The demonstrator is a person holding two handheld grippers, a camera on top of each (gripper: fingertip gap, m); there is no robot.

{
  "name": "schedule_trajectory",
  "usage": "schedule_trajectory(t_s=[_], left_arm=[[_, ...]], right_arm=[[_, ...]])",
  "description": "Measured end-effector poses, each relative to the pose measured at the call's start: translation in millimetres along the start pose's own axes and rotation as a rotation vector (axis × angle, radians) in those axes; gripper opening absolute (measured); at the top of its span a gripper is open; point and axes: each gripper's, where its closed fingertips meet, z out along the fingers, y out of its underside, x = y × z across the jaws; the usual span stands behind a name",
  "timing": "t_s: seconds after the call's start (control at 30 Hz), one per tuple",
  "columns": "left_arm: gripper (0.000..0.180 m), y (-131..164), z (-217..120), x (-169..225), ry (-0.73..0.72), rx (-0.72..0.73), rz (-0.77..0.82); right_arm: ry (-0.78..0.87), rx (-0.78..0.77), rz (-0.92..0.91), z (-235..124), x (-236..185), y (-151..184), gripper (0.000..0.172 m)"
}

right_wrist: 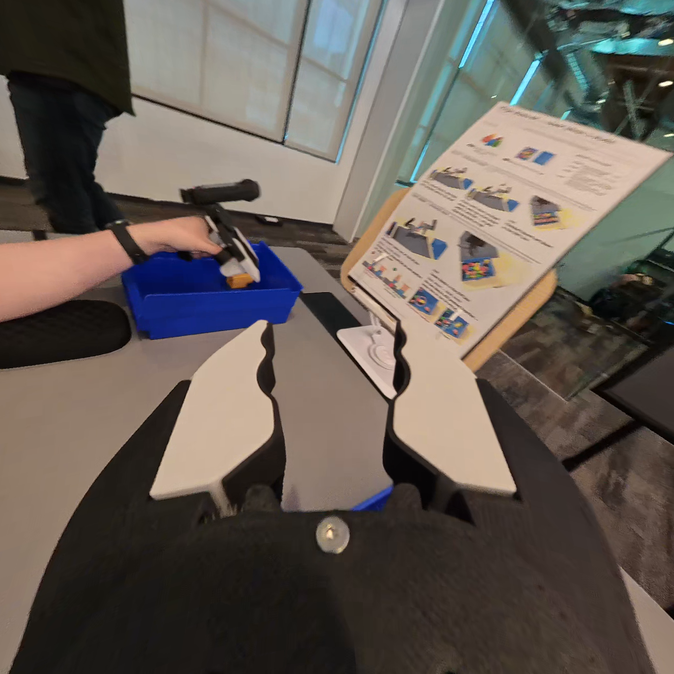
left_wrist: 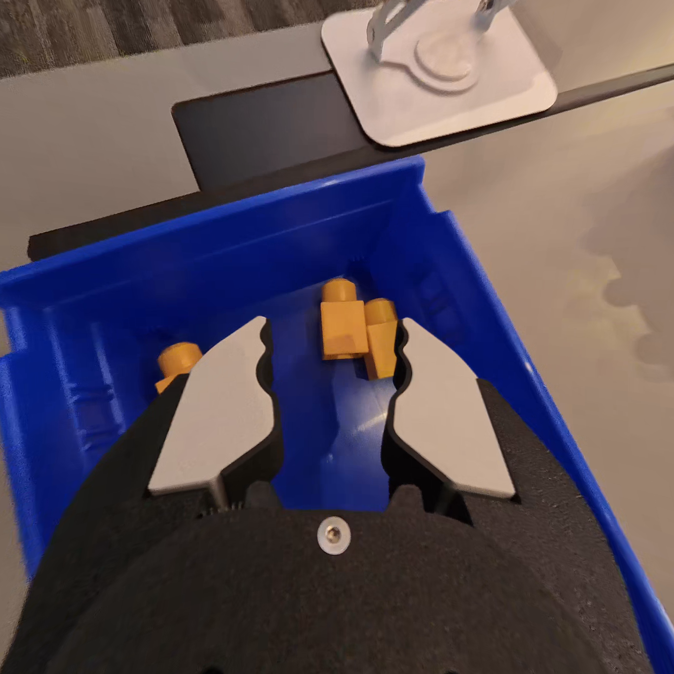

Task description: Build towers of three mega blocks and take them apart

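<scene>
Inside the blue bin (left_wrist: 233,233), three orange blocks (left_wrist: 343,328) crowd the left tongs (left_wrist: 333,350).

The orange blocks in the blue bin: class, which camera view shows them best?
The left wrist view: it looks down into the blue bin at the orange blocks, close and distinct. The right wrist view shows only one orange block, far off, beneath the left gripper.

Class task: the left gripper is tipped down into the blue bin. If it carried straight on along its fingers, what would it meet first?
Probably the two orange blocks lying just ahead of the open left gripper, nearer its right fingertip; behind them, the blue bin floor and far wall. Depth is uncertain.
</scene>
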Motion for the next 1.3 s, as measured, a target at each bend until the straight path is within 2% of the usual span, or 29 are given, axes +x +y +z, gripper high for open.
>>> schedule_trajectory(t_s=[0.17, 0.37, 0.57, 0.77, 0.83, 0.93, 1.07, 1.23, 1.3], left_arm=[[0.066, 12, 32, 3, -0.019, -0.076, 0.022], [0.064, 20, 46, -5, -0.074, -0.144, 0.052], [0.064, 35, 51, -14, -0.109, -0.212, 0.045], [0.053, 52, 55, -17, -0.105, -0.288, 0.049], [0.041, 55, 55, -17, -0.102, -0.314, 0.071], [0.04, 54, 55, -13, -0.085, -0.309, 0.106], [0.04, 49, 30, -13, -0.07, -0.288, 0.12], [0.04, 9, -41, -1, 0.014, -0.09, 0.101], [0.039, -1, -69, 16, 0.086, -0.024, 0.095]], right_arm=[[-0.107, -0.066, 0.014, 53, -13, 10, 0.066], [-0.17, -0.09, 0.003, 87, -22, 17, 0.066], [-0.188, -0.123, 0.027, 96, -19, 31, 0.066], [-0.188, -0.142, 0.056, 94, -12, 47, 0.066], [-0.185, -0.144, 0.068, 93, -9, 50, 0.066], [-0.189, -0.134, 0.086, 93, -7, 53, 0.065], [-0.226, -0.144, 0.126, 99, -12, 62, 0.065], [-0.316, -0.151, 0.177, 117, -31, 72, 0.063], [-0.35, -0.15, 0.201, 124, -38, 74, 0.062]])
